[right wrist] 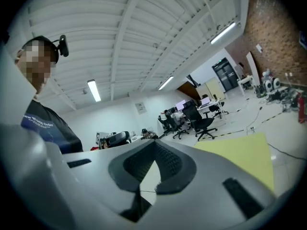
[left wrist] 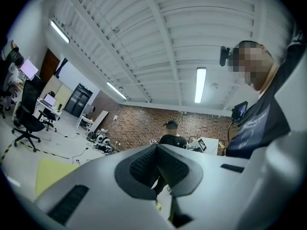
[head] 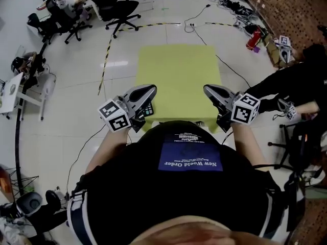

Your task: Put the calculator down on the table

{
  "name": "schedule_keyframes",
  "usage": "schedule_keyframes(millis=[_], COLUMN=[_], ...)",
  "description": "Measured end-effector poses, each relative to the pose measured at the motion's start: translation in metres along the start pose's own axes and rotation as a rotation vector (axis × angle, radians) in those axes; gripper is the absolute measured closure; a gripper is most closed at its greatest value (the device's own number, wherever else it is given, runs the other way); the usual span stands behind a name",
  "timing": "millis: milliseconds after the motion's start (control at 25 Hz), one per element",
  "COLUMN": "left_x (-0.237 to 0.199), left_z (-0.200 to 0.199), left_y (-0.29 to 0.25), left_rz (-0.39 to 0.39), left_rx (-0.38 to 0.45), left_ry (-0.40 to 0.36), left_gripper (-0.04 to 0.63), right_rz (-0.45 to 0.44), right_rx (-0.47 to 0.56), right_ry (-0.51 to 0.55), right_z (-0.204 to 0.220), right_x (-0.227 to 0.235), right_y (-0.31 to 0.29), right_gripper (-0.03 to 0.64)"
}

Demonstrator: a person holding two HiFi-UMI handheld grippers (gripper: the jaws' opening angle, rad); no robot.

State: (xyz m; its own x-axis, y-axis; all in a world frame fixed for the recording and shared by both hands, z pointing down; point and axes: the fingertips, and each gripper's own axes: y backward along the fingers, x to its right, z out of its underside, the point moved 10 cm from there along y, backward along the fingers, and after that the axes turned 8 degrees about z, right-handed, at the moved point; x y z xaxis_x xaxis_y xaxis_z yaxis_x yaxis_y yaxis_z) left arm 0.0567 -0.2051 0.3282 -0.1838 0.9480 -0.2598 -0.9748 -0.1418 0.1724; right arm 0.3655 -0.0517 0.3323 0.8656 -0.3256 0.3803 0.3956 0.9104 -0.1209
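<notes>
**Calculator down, hands empty.** The job looks done. The calculator (head: pixel 148 110), dark w/ rows of keys, appears to lie flat on the near-left corner of the yellow-green counter (head: pixel 179 70). From the head cam it is partly tucked under the left tongs (head: pixel 152 89).

The left tongs are clenched on nothing: their own view shows the tips meeting, w/ only the room beyond. The right tongs (head: pixel 207 90) are likewise clenched & empty. They hang over the counter's near-right edge, well apart from the calculator. Both pairs point roughly level, away from the wearer's body. Whether the left tongs hang clear above the calculator or brush it can't be told from overhead. By this reading nothing is left to do bar taking the hands away.

The counter is small & square w/ a plain top, standing alone on a pale glossy floor (head: pixel 76 101).

The room is an open lab/office:
- Black office chairs (head: pixel 120 9) stand at desks far left.
- A striped tape line (head: pixel 108 50) curves across the floor.
- Cables (head: pixel 196 22) trail toward a brick wall (head: pixel 291 4) at right.
- Strip lights (left wrist: pixel 200 83) hang from a ribbed white ceiling.
- A 2nd person in black (head: pixel 301 80) sits at right.
</notes>
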Motion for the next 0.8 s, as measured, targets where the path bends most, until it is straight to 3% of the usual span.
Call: schedule_keyframes(millis=[240, 400, 800], left_x=[-0.007, -0.009, -0.006], left_z=[0.005, 0.001, 0.005], left_y=[-0.008, -0.008, 0.002], left_rz=[0.033, 0.040, 0.004], left_rx=[-0.029, -0.028, -0.010], left_ry=[0.021, 0.011, 0.013], left_gripper=[0.589, 0.589, 0.589], right_rz=[0.070, 0.066, 0.025], right_rx=[0.020, 0.057, 0.025], right_ry=[-0.033, -0.030, 0.005], right_z=[0.020, 0.010, 0.008], right_x=[0.008, 0.009, 0.006], right_y=[0.014, 0.013, 0.004], right_gripper=[0.630, 0.632, 0.632])
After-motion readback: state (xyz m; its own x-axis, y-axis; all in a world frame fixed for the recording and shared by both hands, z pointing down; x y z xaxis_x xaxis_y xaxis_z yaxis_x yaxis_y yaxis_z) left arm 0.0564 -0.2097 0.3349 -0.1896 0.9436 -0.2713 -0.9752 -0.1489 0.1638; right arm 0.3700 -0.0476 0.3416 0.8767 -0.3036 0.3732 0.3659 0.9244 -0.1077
